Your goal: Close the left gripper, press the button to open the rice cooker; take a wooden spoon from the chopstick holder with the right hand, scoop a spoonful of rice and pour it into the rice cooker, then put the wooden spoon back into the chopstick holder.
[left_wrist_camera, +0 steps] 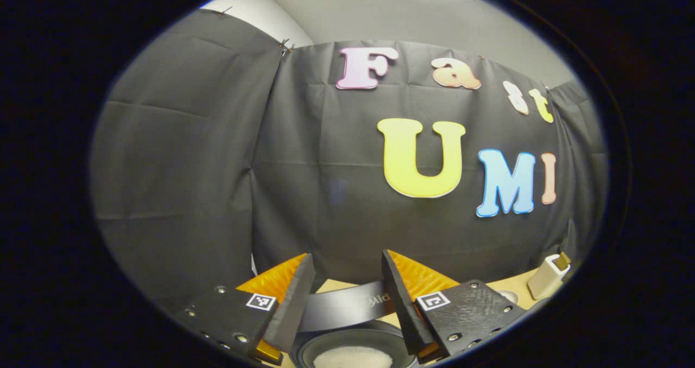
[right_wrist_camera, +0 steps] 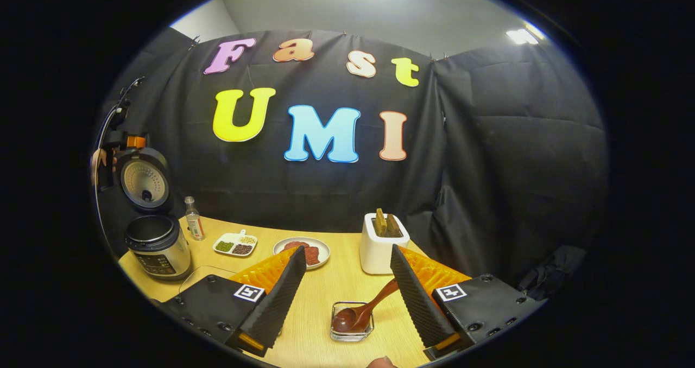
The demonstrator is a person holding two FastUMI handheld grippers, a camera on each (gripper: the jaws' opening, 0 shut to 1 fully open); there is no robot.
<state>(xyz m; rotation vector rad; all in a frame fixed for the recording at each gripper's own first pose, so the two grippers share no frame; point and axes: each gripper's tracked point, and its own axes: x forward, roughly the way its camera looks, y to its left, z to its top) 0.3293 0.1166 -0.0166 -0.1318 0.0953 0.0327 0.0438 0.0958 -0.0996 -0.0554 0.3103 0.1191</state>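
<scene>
bottle [right_wrist_camera: 193, 217], divided dish [right_wrist_camera: 235, 243] (beans), plate [right_wrist_camera: 302, 250]

L gripper [left_wrist_camera: 347, 286] sits low in the left gripper view, fingers apart w/ nothing between them. Past the gap: open rice cooker [left_wrist_camera: 347, 346], dark inner pot w/ white rice [left_wrist_camera: 353, 357] at the bottom, curved dark lid band behind it. Light wood table [left_wrist_camera: 516, 284] beneath. Far right edge: white chopstick holder [left_wrist_camera: 547, 277], sth wooden sticking up from it. Black cloth wall behind.
</scene>
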